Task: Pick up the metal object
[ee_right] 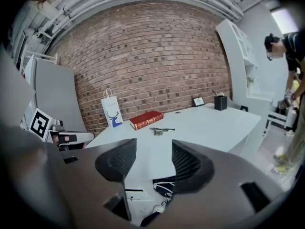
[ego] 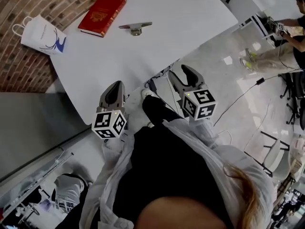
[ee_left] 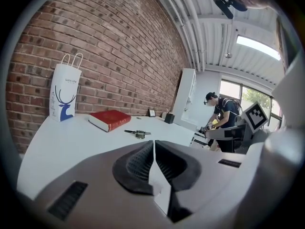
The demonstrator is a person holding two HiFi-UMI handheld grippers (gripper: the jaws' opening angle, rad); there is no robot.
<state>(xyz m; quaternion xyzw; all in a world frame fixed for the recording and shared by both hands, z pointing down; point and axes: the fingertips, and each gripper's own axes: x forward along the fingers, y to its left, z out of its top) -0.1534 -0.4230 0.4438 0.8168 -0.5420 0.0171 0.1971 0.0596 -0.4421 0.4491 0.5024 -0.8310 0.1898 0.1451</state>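
- The left claw (ee_left: 153, 147) is nearest, at the near edge of the desk (ego: 167, 37). It is clenched, pads pressed together with nothing between them.
- The right claw (ee_right: 153, 159) hangs just off the near edge, over the floor. It is released, and only bare desk and a shoe below show through its gap.
- A wide stretch of bare desk lies between both claws and the task's thing, so the reach looks unobstructed.
- The metal object (ego: 136, 27) lies flat on the far part of the desk, well apart from both claws. It looks like a slim bar with a stubby block under its middle.
- A red book (ego: 102, 14) lies just left of it, near but not touching. A white paper bag (ego: 40, 35) stands further left by the brick wall.
- To do the reach well, I would lead with the right claw, since it is already spread, and come in from the right, away from the book.
- Lower the jaws across the narrow bar rather than along it, close to the block, so the piece is less likely to tip or skid on the smooth top.
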